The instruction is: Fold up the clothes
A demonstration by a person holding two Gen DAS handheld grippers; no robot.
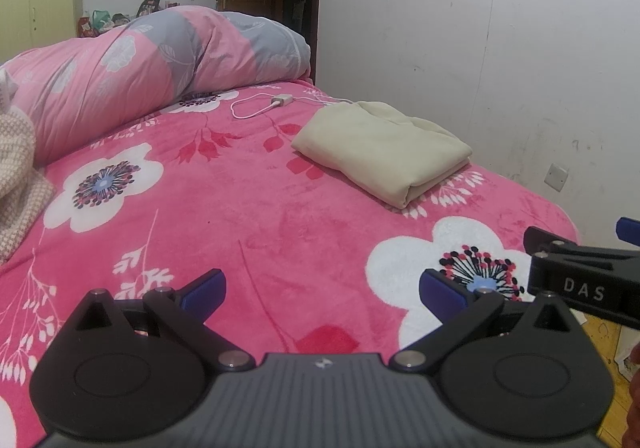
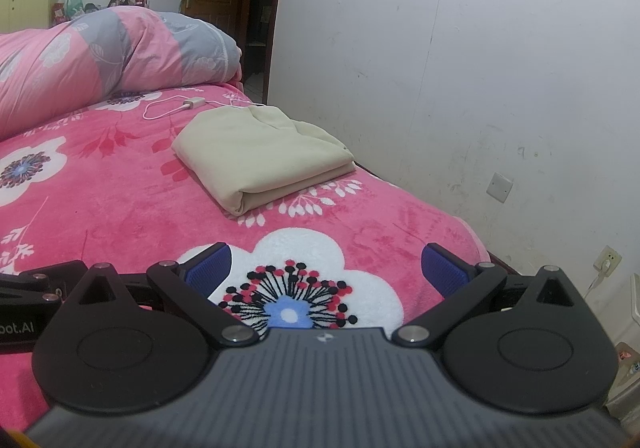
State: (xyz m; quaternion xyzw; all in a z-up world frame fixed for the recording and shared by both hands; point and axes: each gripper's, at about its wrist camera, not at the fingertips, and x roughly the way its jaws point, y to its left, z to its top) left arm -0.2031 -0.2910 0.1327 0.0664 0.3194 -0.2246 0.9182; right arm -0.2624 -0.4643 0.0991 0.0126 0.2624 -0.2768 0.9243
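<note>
One folded cream garment (image 1: 382,150), two spread, empty grippers (image 1: 323,290).

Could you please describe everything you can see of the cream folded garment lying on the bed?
The cream folded garment looks like soft, matte fleece or cotton, folded into a neat rectangular stack of several layers, its rounded fold edge facing the cameras. It lies flat on the pink floral plush bedspread, toward the wall side. Looser folds bunch at its far end, close to a white charger cable. Neither gripper touches it.
</note>
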